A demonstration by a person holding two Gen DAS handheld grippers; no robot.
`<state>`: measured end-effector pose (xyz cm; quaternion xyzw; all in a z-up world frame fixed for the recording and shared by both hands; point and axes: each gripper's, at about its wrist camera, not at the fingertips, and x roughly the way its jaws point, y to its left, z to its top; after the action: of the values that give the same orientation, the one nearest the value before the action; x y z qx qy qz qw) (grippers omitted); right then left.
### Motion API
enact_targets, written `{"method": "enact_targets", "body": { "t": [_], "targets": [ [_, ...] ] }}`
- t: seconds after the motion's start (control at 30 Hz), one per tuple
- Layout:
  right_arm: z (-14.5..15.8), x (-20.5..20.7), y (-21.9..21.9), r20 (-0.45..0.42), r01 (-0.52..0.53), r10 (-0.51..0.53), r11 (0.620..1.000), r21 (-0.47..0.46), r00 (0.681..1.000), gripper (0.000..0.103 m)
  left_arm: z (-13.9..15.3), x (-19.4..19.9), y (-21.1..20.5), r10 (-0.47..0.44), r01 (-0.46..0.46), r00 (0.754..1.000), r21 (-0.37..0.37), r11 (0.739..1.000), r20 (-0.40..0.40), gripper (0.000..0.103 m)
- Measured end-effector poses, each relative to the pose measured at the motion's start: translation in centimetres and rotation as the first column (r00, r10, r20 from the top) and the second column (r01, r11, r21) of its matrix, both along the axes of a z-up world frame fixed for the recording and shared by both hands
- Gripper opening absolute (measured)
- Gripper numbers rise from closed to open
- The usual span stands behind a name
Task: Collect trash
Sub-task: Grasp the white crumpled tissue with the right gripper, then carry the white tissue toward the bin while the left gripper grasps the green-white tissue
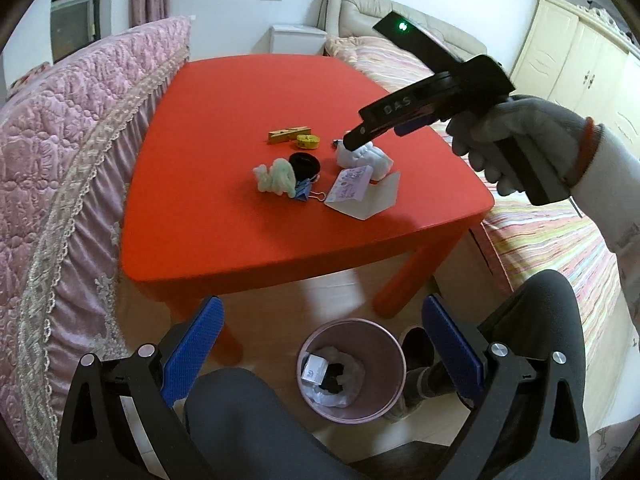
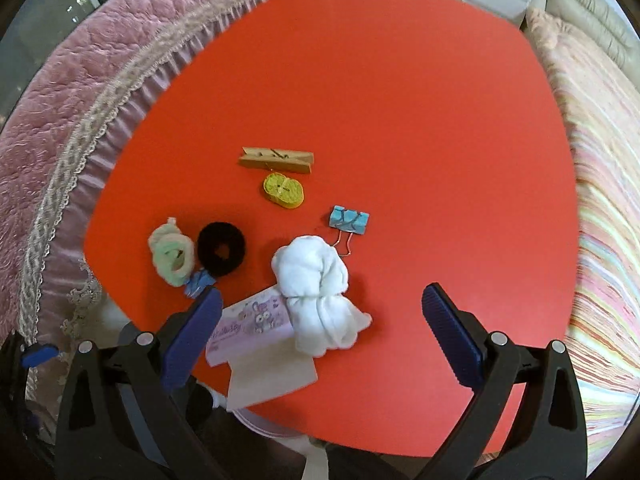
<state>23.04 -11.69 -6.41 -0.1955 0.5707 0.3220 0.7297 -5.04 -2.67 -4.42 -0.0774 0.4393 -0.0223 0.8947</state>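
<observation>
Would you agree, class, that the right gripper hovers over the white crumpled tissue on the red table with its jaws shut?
Not quite. The right gripper hovers over the white crumpled tissue on the red table, but its jaws stand wide open, holding nothing. The right wrist view shows this.

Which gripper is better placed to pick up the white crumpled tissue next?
Right. The right gripper is open directly over the white crumpled tissue on the red table. The left gripper hangs open above the trash bin on the floor.

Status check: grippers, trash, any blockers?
Left hand-held gripper open, empty, above bin. Right hand-held gripper open over white tissue wad on red table. Binder clip beside wad.
</observation>
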Motion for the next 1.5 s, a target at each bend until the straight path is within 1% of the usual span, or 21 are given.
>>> {"method": "enact_targets", "body": {
  "t": [0.03,0.07,0.1,0.13,0.23,0.3,0.37,0.5,0.7,0.83,1.03,1.13,1.3,1.5],
  "targets": [
    [-0.3,0.1,0.1,-0.004,-0.001,0.001,1.000,-0.007,1.000,0.088,0.0,-0.1,0.1,0.003,-0.003,1.000,-0.001,1.000,0.000,0.095],
    [-0.6,0.2,0.4,-0.013,0.000,0.000,1.000,-0.014,1.000,0.081,0.0,-0.2,0.2,0.006,-0.006,1.000,-0.003,1.000,0.000,0.095],
    [-0.7,0.2,0.5,-0.017,-0.001,0.000,1.000,-0.018,1.000,0.076,0.0,-0.2,0.2,0.008,-0.008,1.000,-0.005,1.000,0.000,0.095],
    [-0.9,0.1,0.6,-0.019,-0.002,0.002,1.000,-0.022,1.000,0.074,0.0,-0.3,0.3,0.010,-0.011,1.000,-0.007,1.000,-0.001,0.095],
    [-1.3,0.2,0.6,-0.029,0.003,-0.003,1.000,-0.020,1.000,0.062,-0.1,-0.3,0.5,0.016,-0.016,1.000,-0.016,1.000,-0.002,0.095],
    [-1.4,0.2,0.3,-0.041,0.011,-0.010,1.000,0.000,0.999,0.045,-0.1,-0.3,0.6,0.018,-0.018,1.000,-0.021,1.000,-0.004,0.095],
    [-1.2,0.0,0.1,-0.044,0.012,-0.011,1.000,0.020,0.999,0.038,-0.2,-0.2,0.6,0.017,-0.017,1.000,-0.024,1.000,-0.004,0.095],
    [-0.3,0.0,-0.9,-0.019,0.029,-0.028,0.998,0.060,0.999,0.036,0.0,0.1,0.7,0.017,-0.017,1.000,-0.023,1.000,0.000,0.095],
    [1.7,0.0,-2.6,0.022,0.072,-0.075,0.988,0.137,0.997,0.035,0.7,1.7,1.2,0.014,-0.014,1.000,-0.005,1.000,0.010,0.095],
    [3.2,-0.3,-3.6,0.039,0.094,-0.104,0.975,0.199,0.994,0.035,1.4,3.4,1.6,0.006,-0.006,1.000,0.011,1.000,0.015,0.095],
    [4.8,-1.0,-5.1,0.057,0.110,-0.128,0.963,0.247,0.990,0.035,2.3,6.6,1.8,-0.014,0.014,1.000,0.042,0.999,0.003,0.095],
    [5.3,-1.6,-6.0,0.058,0.113,-0.133,0.956,0.270,0.989,0.035,2.5,8.6,2.2,-0.020,0.020,1.000,0.044,0.999,-0.015,0.095],
    [5.4,-2.4,-7.1,0.055,0.117,-0.138,0.952,0.284,0.989,0.035,1.9,12.4,3.1,-0.018,0.020,0.997,0.036,0.999,-0.075,0.095],
    [4.8,-2.7,-7.9,0.049,0.127,-0.146,0.953,0.275,0.988,0.035,0.1,16.6,4.3,-0.023,0.025,0.980,0.008,1.000,-0.199,0.095]
  ]
}}
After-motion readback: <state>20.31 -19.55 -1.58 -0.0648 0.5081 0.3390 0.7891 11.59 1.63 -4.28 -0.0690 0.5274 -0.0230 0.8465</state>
